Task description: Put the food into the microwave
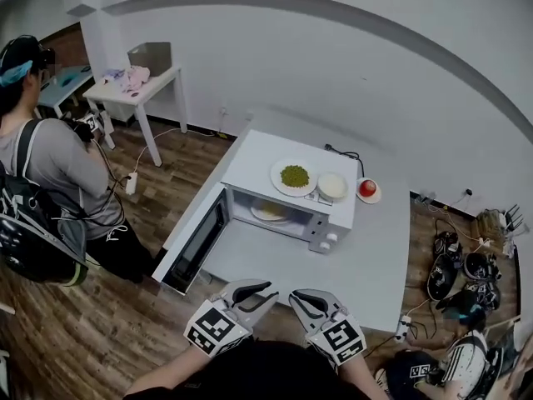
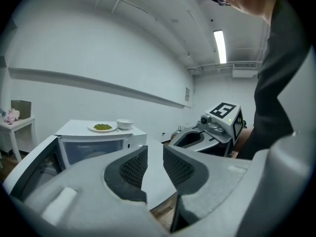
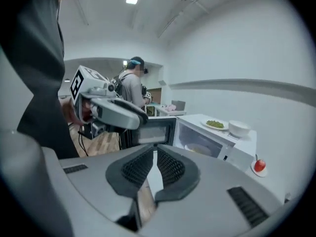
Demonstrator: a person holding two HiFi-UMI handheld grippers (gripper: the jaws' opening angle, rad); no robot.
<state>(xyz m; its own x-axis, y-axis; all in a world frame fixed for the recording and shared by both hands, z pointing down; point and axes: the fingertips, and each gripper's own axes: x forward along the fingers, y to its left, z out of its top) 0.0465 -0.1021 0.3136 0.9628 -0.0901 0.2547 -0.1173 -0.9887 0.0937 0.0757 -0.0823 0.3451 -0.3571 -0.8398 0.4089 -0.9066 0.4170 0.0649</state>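
Observation:
The white microwave stands on a grey table with its door swung open to the left. On its top sit a plate of green food and a white bowl; a red apple rests on a small dish beside it. Inside lies a pale turntable plate. My left gripper hovers near the table's front edge, open and empty. Beside it my right gripper has its jaws almost together with nothing between them.
A person with a backpack stands on the wooden floor at the left. Behind that person is a white side table with a box. Shoes and cables lie on the floor to the right of the grey table.

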